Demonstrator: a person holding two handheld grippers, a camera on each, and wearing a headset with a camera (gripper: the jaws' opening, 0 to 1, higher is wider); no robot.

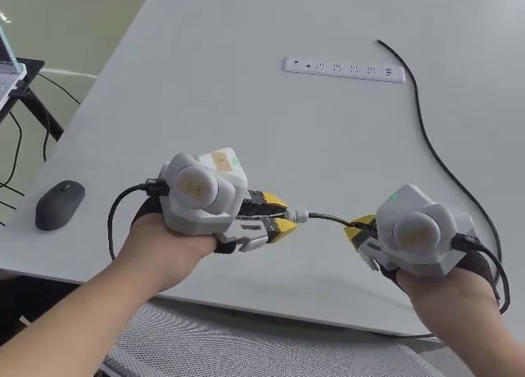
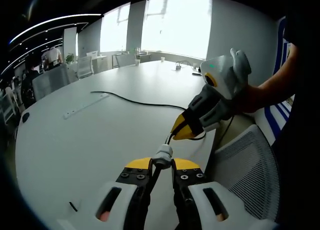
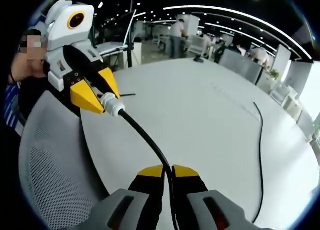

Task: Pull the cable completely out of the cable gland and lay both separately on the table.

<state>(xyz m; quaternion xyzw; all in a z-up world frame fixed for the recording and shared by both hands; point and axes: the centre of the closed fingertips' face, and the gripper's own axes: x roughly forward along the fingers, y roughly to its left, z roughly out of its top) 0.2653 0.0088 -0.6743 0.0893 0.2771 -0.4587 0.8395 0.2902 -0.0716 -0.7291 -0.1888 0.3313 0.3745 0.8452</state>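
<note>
- Head view is showing the white cable gland (image 1: 294, 216) hanging in the air just above the near edge of the table (image 1: 246, 106), with the black cable (image 1: 328, 220) running out of its nose toward the person's right.
- The left gripper (image 1: 276, 217) is clamping its yellow-tipped jaws together on the gland's body. In the left gripper view the cable is also passing back between those jaws behind the gland, so I judge it is threaded right through and not yet free.
- The right gripper (image 1: 361, 228) is pinching the cable with its jaws closed on it, a short stretch away from the gland. The span between the two grippers is looking nearly taut.
- Nothing of the task is lying on the table yet; gland and cable are both being held up and joined.
- Remaining, as I judge it: drawing the grippers apart until the cable's end is clearing the gland, then setting each piece down apart from the other.
- Farther out on the table, a white power strip (image 1: 344, 69) and its black cord (image 1: 435, 156) are lying well clear, and a dark mouse (image 1: 59, 203) is sitting at the left edge.
</note>
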